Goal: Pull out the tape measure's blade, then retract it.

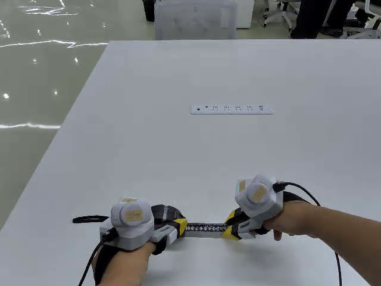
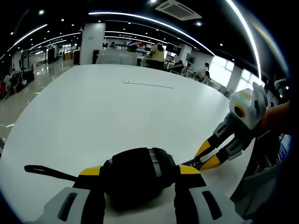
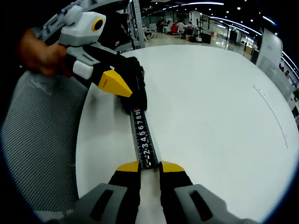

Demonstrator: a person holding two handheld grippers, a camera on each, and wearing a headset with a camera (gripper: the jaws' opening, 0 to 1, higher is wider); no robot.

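A black tape measure lies at the white table's near edge, with my left gripper shut on its case. A black wrist strap trails off its left side. A short length of numbered blade runs out of the case to my right gripper, which is shut on the blade's end. In the head view the blade spans the gap between the left gripper and the right gripper. The right gripper also comes into the left gripper view from the right.
A flat white power strip lies mid-table, beyond both grippers. The white table stretches far ahead. A grey mesh chair back sits close at the table's near edge. People and office chairs stand beyond the far end.
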